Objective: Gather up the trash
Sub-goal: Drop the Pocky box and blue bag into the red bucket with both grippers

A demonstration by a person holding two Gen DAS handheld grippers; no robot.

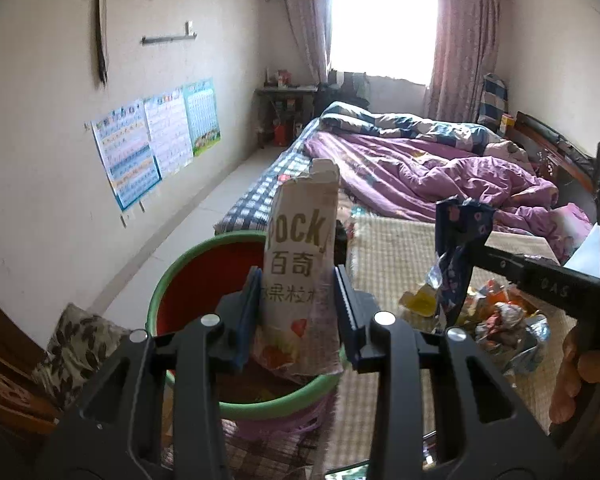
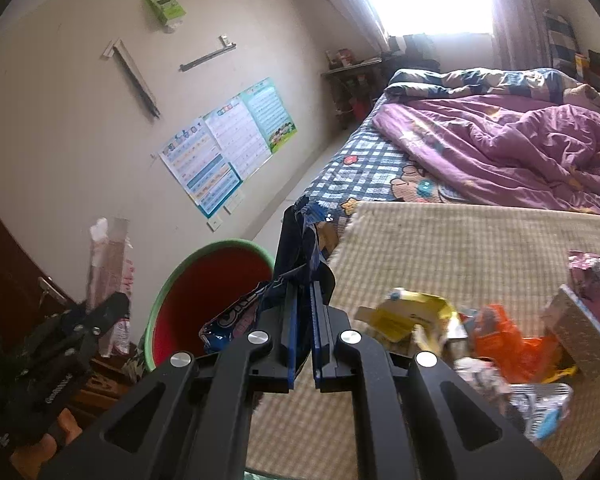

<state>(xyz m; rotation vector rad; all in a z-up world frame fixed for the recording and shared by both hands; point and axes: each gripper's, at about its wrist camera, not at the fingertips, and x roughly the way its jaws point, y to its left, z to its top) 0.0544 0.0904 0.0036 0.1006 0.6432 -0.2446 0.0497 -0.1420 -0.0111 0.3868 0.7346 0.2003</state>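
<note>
Gripping a tall Pocky box (image 1: 300,280) upright between its two blue pads, the left tool (image 1: 296,300) is hovering right over the mouth of the green-rimmed bin (image 1: 172,276), whose red inside is showing just ahead of and below the fingers. The grip is sitting low on the box, so the torn top is standing well above the pads; if the jaws are opening while the tool is this level, the box is likely tipping forward or sideways, and it could be catching the near rim and falling outside the bin. The right tool (image 2: 304,312) is pinching a dark blue snack wrapper (image 2: 304,248) with its jaws nearly together, the wrapper hanging limp and trailing down beside the fingers, just short of the bin's rim. I am judging that this floppy film could be clinging to the pads or drifting onto the woven mat (image 2: 460,248) on the bed when let go, since the tool is not yet fully over the opening. Both tools are converging on the same bin, and they are risking a knock. To the right of the right tool, the remaining trash pile (image 2: 492,340) is lying on the mat, still to be collected.
</note>
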